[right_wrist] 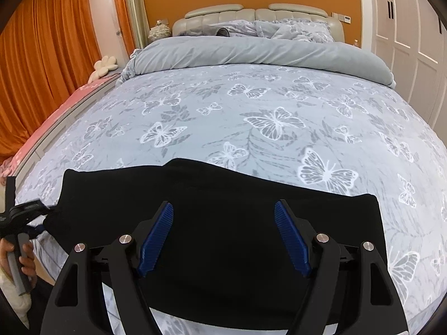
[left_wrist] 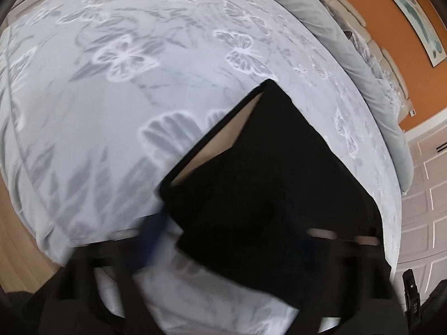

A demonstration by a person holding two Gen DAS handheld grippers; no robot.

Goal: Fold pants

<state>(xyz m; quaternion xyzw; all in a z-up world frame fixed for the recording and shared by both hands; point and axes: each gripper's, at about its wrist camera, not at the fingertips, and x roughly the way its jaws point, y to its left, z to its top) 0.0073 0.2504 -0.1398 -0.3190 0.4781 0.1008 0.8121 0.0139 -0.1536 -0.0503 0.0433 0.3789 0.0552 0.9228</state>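
Note:
The black pants lie folded in a wide rectangle on the butterfly-print bed cover near the foot of the bed. My right gripper hovers open over the pants, its blue pads wide apart and empty. In the left wrist view the pants show a tan lining at the open waistband. My left gripper is blurred by motion and seems open over the pants' near edge. It also shows in the right wrist view at the pants' left end.
A rolled grey duvet and pillows lie at the head of the bed by the padded headboard. Orange curtains hang on the left, white wardrobe doors stand on the right. A pink cover lies beside the bed.

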